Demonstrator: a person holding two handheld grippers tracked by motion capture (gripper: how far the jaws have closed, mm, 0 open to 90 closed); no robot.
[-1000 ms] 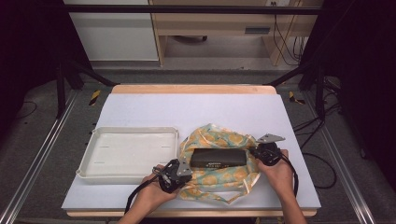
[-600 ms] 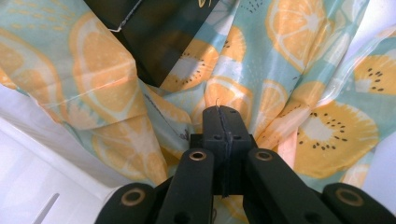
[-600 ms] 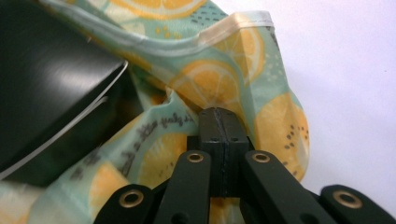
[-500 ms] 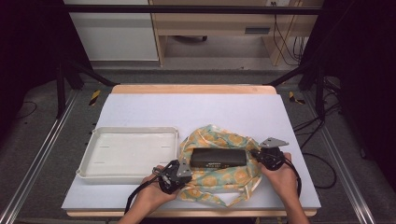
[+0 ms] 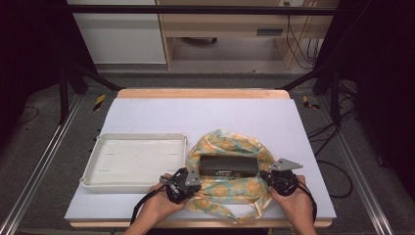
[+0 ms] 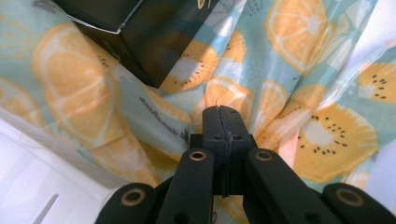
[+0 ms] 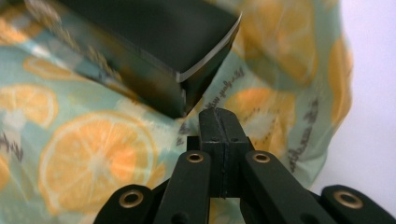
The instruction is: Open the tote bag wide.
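Here the black box (image 5: 229, 166) lies lengthwise on the fruit-print cloth (image 5: 230, 188), near the front edge of the white table (image 5: 205, 115); all places below are given from the box. The cloth is rumpled around the box on every side, with a loose tail trailing toward the person. Left gripper (image 5: 185, 182): just off the box's left front corner, on the cloth. In the left gripper view its jaws are pressed fully together, tips (image 6: 222, 122) against a fold of cloth; whether fabric is pinched between them cannot be told. Right gripper (image 5: 280, 180): just off the box's right end. In the right gripper view its jaws are likewise closed flat, tips (image 7: 218, 125) just below the box's corner (image 7: 187, 88); any grip on cloth cannot be told. White tray (image 5: 134, 160): left of the box, beside the cloth.
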